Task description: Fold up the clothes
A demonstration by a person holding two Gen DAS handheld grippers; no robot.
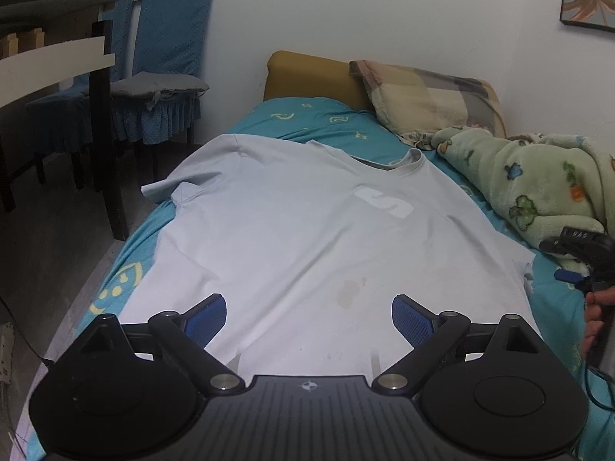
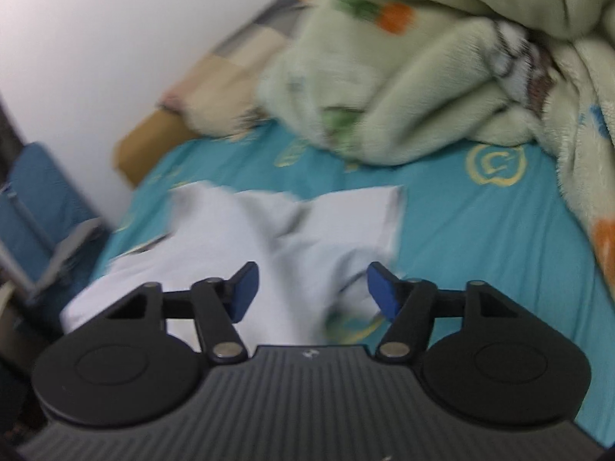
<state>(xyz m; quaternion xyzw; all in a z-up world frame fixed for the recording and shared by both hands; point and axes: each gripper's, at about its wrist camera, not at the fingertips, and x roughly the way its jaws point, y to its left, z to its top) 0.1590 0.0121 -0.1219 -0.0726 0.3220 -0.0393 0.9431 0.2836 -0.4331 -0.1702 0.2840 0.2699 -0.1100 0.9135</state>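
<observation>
A pale blue T-shirt with a white logo lies spread face up on the teal bedsheet, collar toward the pillows. My left gripper hovers open over the shirt's lower part, nothing between its blue pads. In the right wrist view, which is blurred, the shirt's right sleeve lies flat on the sheet. My right gripper is open just above the sleeve and side hem, holding nothing. The right gripper also shows at the bed's right side, with a hand below it.
A green fleece blanket is bunched along the right of the bed. A plaid pillow and mustard cushion sit at the head. Blue-covered chairs and a table stand left of the bed.
</observation>
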